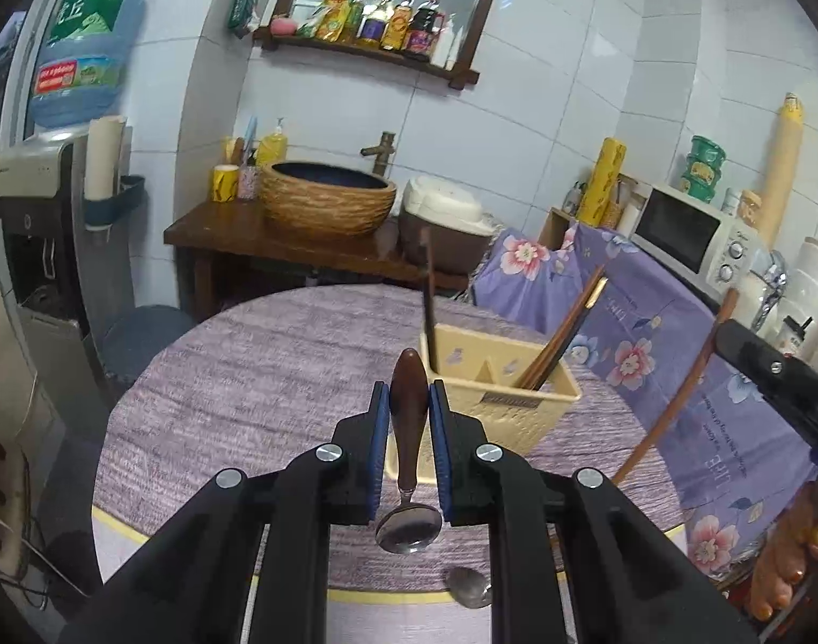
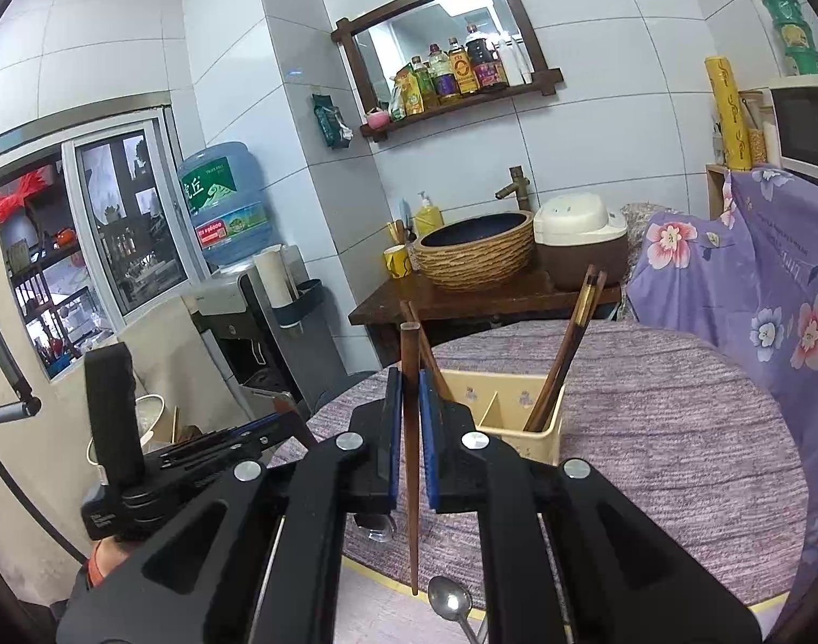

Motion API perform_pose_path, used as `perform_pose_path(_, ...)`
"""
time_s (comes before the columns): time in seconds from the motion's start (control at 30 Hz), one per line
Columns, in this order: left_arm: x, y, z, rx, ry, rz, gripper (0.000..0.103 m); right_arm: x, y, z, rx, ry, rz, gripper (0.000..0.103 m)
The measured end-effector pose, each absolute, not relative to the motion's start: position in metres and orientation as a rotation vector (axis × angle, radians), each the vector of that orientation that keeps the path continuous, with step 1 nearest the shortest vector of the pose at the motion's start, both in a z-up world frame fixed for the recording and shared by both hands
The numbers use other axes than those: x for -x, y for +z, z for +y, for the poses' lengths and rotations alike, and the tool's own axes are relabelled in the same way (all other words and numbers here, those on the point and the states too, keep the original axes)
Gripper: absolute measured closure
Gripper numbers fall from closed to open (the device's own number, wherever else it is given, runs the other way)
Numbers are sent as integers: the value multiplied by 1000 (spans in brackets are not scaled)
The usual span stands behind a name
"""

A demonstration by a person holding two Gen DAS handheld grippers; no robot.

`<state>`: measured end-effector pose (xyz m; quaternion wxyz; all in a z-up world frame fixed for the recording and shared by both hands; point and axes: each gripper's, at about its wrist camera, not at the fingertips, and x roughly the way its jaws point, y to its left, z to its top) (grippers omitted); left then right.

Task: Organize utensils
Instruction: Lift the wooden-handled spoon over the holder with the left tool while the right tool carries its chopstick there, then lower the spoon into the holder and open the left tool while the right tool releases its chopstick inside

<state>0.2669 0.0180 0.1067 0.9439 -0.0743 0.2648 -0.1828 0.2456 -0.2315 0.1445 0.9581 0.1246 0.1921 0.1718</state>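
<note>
My left gripper (image 1: pixel 409 402) is shut on the dark wooden handle of a spoon (image 1: pixel 409 483), whose metal bowl hangs down toward the camera above the table. My right gripper (image 2: pixel 407 397) is shut on a long brown chopstick (image 2: pixel 410 461) held upright, tip down. Just beyond both stands a cream plastic utensil holder (image 1: pixel 510 397), also in the right wrist view (image 2: pixel 516 408), with several chopsticks (image 1: pixel 561 333) leaning in its compartments. A second metal spoon (image 2: pixel 450 604) lies on the table's near edge (image 1: pixel 468 587). The right gripper (image 1: pixel 773 370) with its chopstick shows at the left wrist view's right side.
The round table wears a purple-grey cloth (image 1: pixel 280 375) with a yellow rim. Behind it are a wooden stand with a woven basin (image 1: pixel 328 204), a rice cooker (image 1: pixel 441 225) and a water dispenser (image 1: pixel 49 225). A floral-covered counter with a microwave (image 1: pixel 687 236) is at the right.
</note>
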Motion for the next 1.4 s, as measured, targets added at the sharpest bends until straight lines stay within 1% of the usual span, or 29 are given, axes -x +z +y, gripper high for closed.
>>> perform_pose_path(0.3,-278,201,-17,98,-399,344,87,-280,210,-246,-246,303,301,96)
perform_pose_path(0.47,-302,217,-37,109,-392,317,87,-298,237,-253,-225,223,228,95)
perform_pose_path(0.57,-319,208,-47,111,-385,327,87,-309,240,-258,-216,172,199,95)
perform_pose_path(0.7,-338,178,-56,118,-363,368,87,-324,222,-259,-219,135,217,95)
perform_pose_path(0.97,-352,119,-56,119,-326,460,87,-338,159,-255,-217,86,286,95)
perform_pose_path(1.13,-357,88,-54,126,-318,520,87,-340,133,-249,-203,71,315,95)
perform_pose_path(1.4,-353,83,-59,103,-316,499,87,-343,110,-260,-252,62,358,96)
